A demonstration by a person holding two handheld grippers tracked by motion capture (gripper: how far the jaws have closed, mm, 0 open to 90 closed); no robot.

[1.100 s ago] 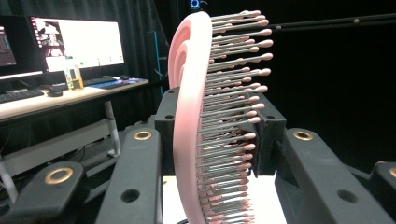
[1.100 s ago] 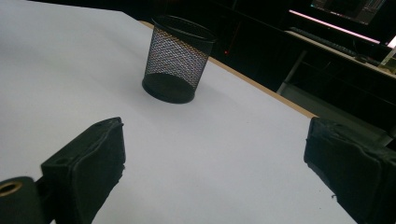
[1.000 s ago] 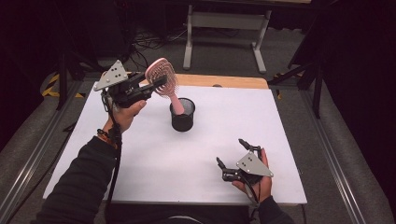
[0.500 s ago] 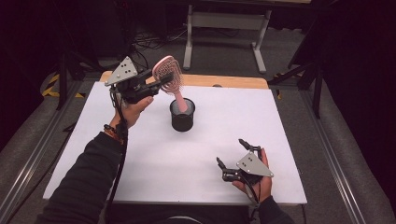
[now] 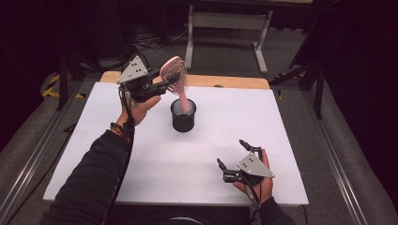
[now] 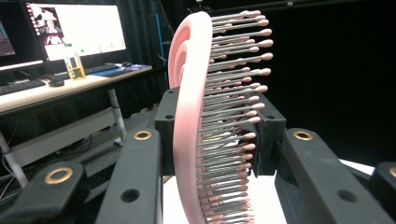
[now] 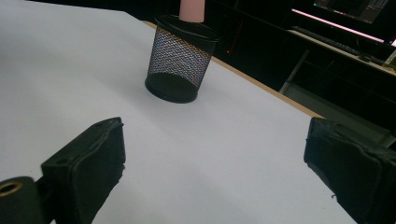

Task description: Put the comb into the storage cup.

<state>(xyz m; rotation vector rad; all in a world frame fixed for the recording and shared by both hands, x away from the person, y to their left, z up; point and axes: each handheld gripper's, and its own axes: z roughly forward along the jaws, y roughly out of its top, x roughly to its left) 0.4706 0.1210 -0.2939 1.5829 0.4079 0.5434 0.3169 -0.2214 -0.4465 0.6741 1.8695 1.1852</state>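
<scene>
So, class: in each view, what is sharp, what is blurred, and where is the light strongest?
High view: the table is bright, the surroundings dark. Left gripper view: the brush is sharp up top, softer at the bottom; the screen glares. Right gripper view: the cup is sharp, the near fingers blurred.

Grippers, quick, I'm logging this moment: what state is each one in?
Left gripper: shut on the pink hairbrush, handle down in the black mesh cup.
Right gripper: open, holding nothing, near the table.
</scene>
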